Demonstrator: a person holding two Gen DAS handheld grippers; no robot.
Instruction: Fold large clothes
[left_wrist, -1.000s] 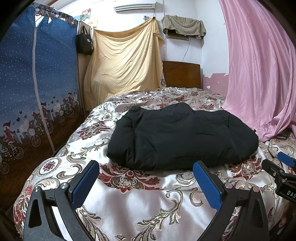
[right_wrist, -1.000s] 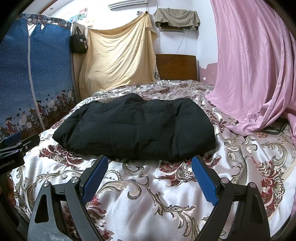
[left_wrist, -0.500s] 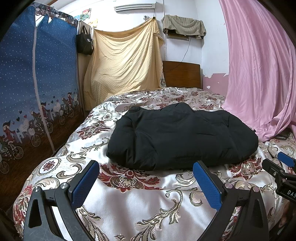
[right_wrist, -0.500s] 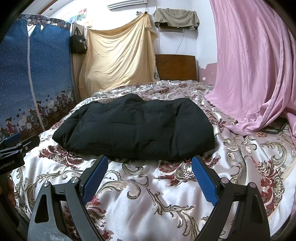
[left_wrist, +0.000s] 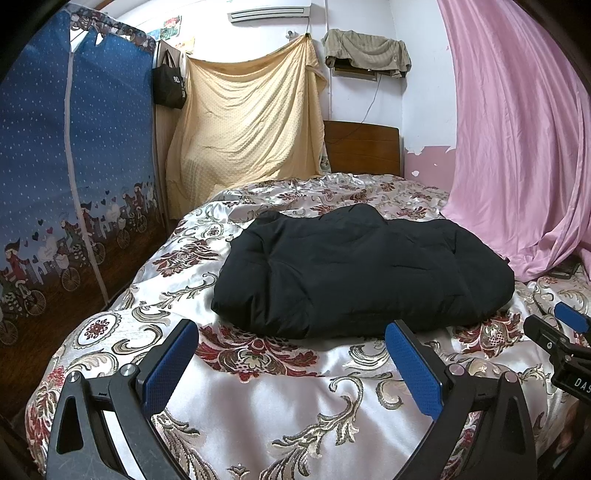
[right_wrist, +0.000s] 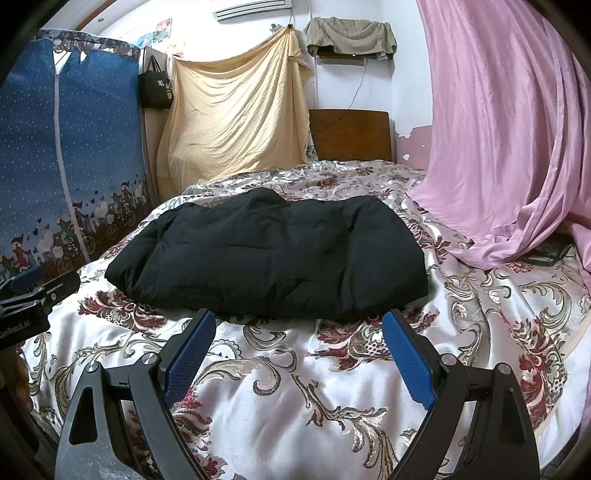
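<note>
Left hand-held gripper (left_wrist: 291, 341) spread wide, holding nothing, just short of the black jacket (left_wrist: 354, 269) (folded, lying mid-bed (left_wrist: 280, 402)). Right hand-held gripper (right_wrist: 299, 332) likewise spread, empty, near the jacket's front edge.

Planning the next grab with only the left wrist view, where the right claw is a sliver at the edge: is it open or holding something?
Observer: Open. The right wrist view shows the right claw with its jaws wide apart and only bedspread between them.
Operator: Where is it against the jacket?
Observer: Its fingertips reach the near edge of the black jacket, toward the right half. I cannot tell whether they touch.
Operator: Can you see my left claw from there?
Observer: Only its tip. The left claw pokes in at the left edge, beside the jacket's left end and apart from it.
</note>
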